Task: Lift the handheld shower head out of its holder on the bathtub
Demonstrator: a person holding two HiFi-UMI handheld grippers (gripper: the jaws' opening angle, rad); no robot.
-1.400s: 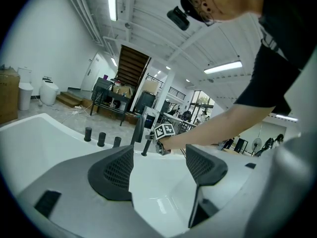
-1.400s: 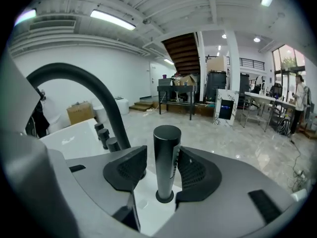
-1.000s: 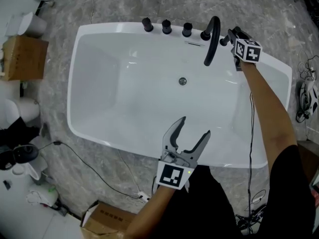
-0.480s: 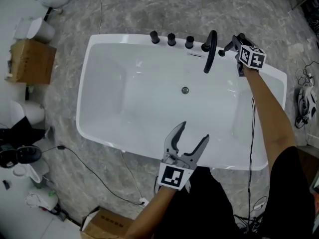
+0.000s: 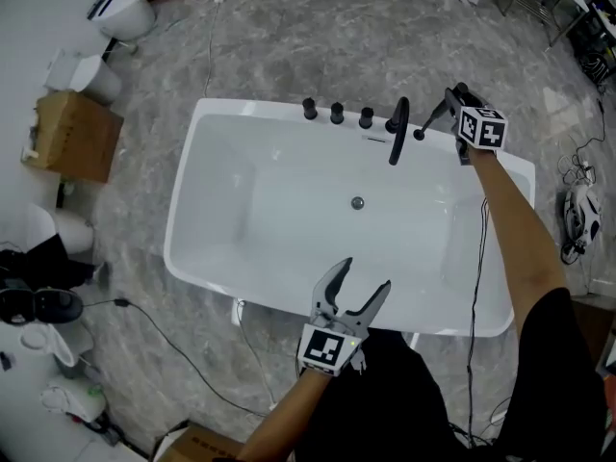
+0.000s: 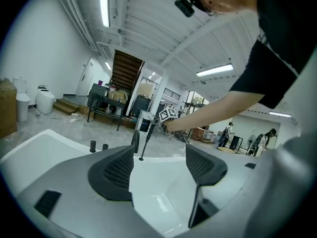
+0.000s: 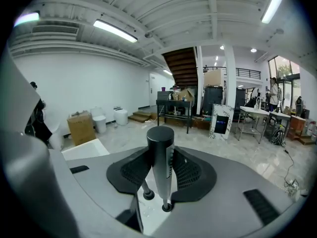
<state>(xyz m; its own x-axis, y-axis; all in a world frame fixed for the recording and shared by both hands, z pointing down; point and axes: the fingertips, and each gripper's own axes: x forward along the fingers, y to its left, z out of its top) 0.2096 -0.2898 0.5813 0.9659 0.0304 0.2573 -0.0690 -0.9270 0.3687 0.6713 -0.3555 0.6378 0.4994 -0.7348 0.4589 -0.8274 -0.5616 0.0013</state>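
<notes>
The white bathtub (image 5: 221,248) fills the middle of the head view. My right gripper (image 5: 449,98) is at its far right corner, shut on the black stick-shaped shower head (image 5: 432,119), which hangs tilted with its lower end just over the rim. In the right gripper view the shower head (image 7: 160,157) stands upright between the pads, narrowing to a small ring at the bottom. From the left gripper view the shower head (image 6: 146,140) shows far off. My left gripper (image 5: 358,279) is open above the near rim, its jaws (image 6: 158,165) with nothing between them.
A black arched spout (image 5: 397,128) and three black knobs (image 5: 337,114) line the far rim, just left of the shower head. The drain (image 5: 357,202) sits in the tub floor. A cardboard box (image 5: 72,135), toilets (image 5: 125,12) and floor cables (image 5: 183,340) surround the tub.
The right gripper has risen with the shower head, whose lower end has come up off the tub rim. The left gripper rose too, and the head view now takes in more floor.
</notes>
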